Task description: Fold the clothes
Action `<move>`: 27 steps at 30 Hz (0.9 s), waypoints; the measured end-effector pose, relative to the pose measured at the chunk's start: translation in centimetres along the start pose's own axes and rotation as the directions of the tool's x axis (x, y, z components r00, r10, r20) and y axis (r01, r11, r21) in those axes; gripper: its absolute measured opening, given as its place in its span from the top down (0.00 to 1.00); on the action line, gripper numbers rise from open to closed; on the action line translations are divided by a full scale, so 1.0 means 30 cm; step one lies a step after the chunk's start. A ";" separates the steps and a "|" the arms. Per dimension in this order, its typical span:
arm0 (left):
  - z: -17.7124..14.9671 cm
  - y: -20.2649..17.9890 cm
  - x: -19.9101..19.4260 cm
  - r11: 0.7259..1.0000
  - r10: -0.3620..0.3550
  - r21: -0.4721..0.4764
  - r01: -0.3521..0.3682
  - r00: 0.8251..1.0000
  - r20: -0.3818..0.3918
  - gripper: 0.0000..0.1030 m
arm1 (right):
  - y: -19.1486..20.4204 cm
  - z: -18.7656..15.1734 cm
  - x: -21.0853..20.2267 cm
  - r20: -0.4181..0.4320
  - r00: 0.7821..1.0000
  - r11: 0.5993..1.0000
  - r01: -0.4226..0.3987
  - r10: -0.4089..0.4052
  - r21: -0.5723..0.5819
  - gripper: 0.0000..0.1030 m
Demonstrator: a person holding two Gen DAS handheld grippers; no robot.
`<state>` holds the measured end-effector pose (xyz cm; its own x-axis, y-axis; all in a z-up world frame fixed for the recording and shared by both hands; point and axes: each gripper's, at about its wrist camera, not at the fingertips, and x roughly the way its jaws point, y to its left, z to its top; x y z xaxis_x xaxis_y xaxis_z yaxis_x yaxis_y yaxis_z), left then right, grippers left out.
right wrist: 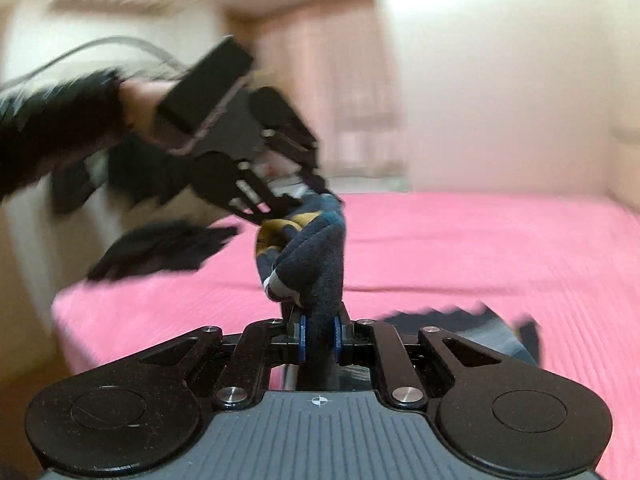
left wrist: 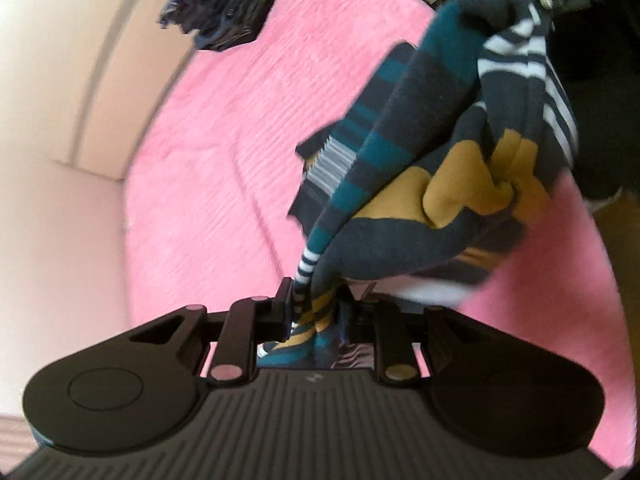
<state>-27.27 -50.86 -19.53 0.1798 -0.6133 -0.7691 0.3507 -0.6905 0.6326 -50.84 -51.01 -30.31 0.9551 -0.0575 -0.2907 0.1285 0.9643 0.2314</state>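
A striped garment point(left wrist: 432, 168) in navy, teal, mustard and white hangs bunched in the air above the pink bedspread point(left wrist: 224, 128). My left gripper point(left wrist: 316, 300) is shut on one end of it. My right gripper point(right wrist: 319, 328) is shut on a dark navy part of the same garment point(right wrist: 316, 248), which stretches away to the left gripper point(right wrist: 308, 200). A hand in a dark fuzzy sleeve point(right wrist: 52, 128) holds that left gripper. In the left wrist view the garment's far end runs up to the top right, where what grips it is hard to make out.
A pile of dark clothes point(left wrist: 224, 4) lies at the bed's far corner by the cream wall; the right wrist view shows dark clothes point(right wrist: 160, 248) at the bed's left edge. More dark fabric point(right wrist: 460, 320) lies on the pink bedspread point(right wrist: 480, 248) near my right gripper.
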 end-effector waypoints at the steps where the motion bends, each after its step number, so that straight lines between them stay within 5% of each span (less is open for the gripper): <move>1: 0.046 0.031 0.062 0.999 -0.032 0.011 0.032 0.999 0.001 0.80 | -0.058 -0.011 -0.007 0.004 1.000 0.998 0.021 -0.021 0.064 0.90; 4: 0.146 0.080 0.273 0.992 -0.120 0.043 0.120 0.993 -0.004 0.78 | -0.244 -0.058 0.009 -0.012 0.998 0.959 0.070 -0.069 0.274 0.90; 10: 0.235 0.008 0.630 0.963 -0.255 0.092 0.254 0.967 -0.006 0.79 | -0.482 -0.211 0.024 -0.081 0.989 0.811 0.147 -0.124 0.566 0.90; 13: 0.244 0.000 0.657 0.958 -0.271 0.102 0.269 0.962 0.007 0.79 | -0.541 -0.235 -0.005 -0.070 0.991 0.763 0.135 -0.117 0.632 0.90; 21: 0.270 0.057 0.717 0.958 -0.285 0.039 0.283 0.956 0.072 0.76 | -0.568 -0.237 -0.043 -0.065 0.983 0.715 0.169 -0.170 0.679 0.90; 25: 0.254 0.097 0.719 0.969 -0.239 -0.045 0.244 0.967 0.093 0.48 | -0.585 -0.241 -0.038 -0.087 0.982 0.687 0.181 -0.169 0.703 0.89; 27: 0.214 0.128 0.678 0.968 -0.206 -0.126 0.216 0.974 0.093 0.48 | -0.578 -0.245 -0.051 -0.089 0.981 0.677 0.182 -0.170 0.713 0.89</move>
<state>-28.15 -68.44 -32.15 0.0180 -0.4910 -0.8710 0.4945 -0.7527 0.4346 -56.48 -65.75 -40.71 0.8916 -0.1975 -0.4074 0.4514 0.4577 0.7660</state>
